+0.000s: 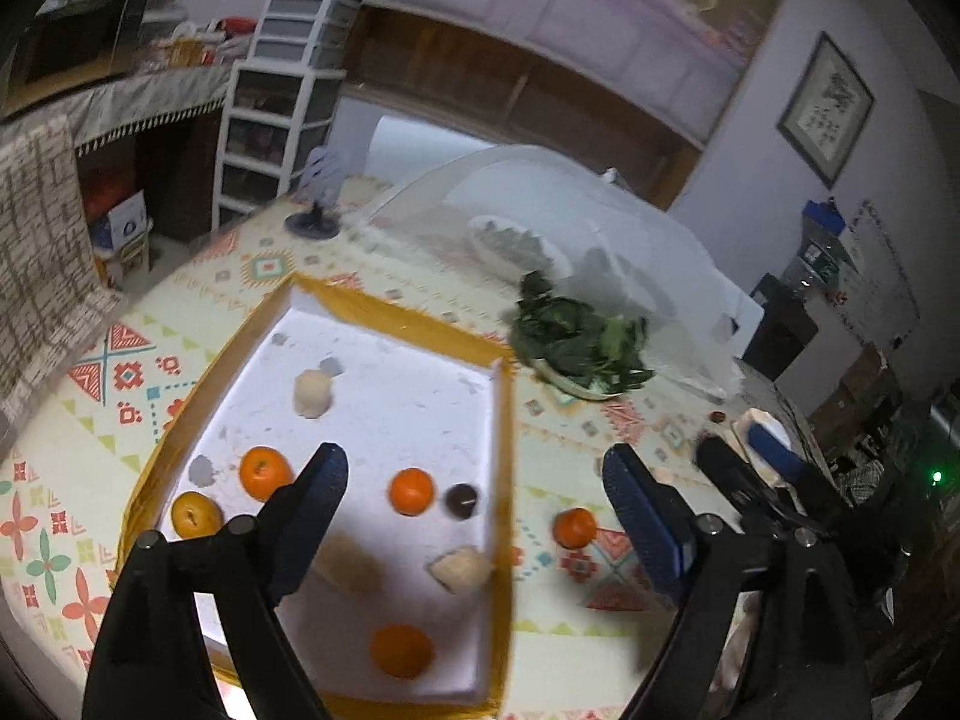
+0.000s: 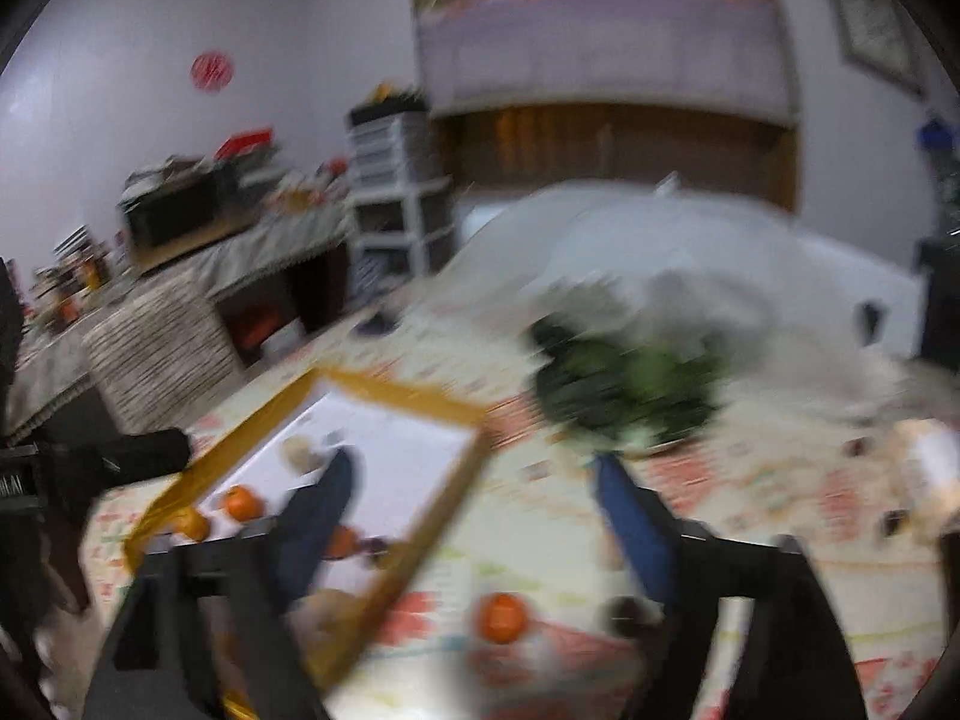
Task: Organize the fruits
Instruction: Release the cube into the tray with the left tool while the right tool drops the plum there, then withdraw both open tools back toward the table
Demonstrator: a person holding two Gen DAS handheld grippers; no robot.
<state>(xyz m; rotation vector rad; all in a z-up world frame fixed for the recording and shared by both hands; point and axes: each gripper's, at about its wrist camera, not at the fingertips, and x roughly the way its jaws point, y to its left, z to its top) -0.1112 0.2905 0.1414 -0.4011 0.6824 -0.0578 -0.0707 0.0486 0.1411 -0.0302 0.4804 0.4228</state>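
Hovering nearest the lens, left gripper (image 1: 474, 480) spreading its black arms and blue fingers (image 1: 327, 480) wide apart, gripping nothing. Hanging above the near part of the white tray (image 1: 420, 372), a shallow box with a mustard-yellow rim. Lying inside the tray: one orange (image 1: 265, 472) just beside the left finger, a yellower fruit (image 1: 197, 515) touching or nearly touching it toward the tray's left rim, a second orange (image 1: 411, 491) near the tray's middle with a small dark round fruit (image 1: 462, 501) just beside it, a third orange (image 1: 401, 650) at the tray's near end, and pale lumpy pieces (image 1: 312, 394) farther in and by the right rim. Sitting outside the tray, just past its right rim on the patterned tablecloth (image 1: 240, 264), a lone orange (image 1: 575, 528). Resting beyond the tray's far right corner, a bowl of dark leafy greens (image 1: 579, 339), partly under a translucent dome cover (image 1: 540, 192). Showing to the tray's right in the left wrist view, part of the other tool, black with a blue pad.

Blurring heavily in the right wrist view, right gripper (image 2: 474, 498) also standing wide apart and holding nothing, jaws straddling the tray's right rim (image 2: 420, 534). Lying on the cloth right of that rim, the lone orange (image 2: 503, 618), with a small dark thing (image 2: 624, 615) near it, too smeared for naming.
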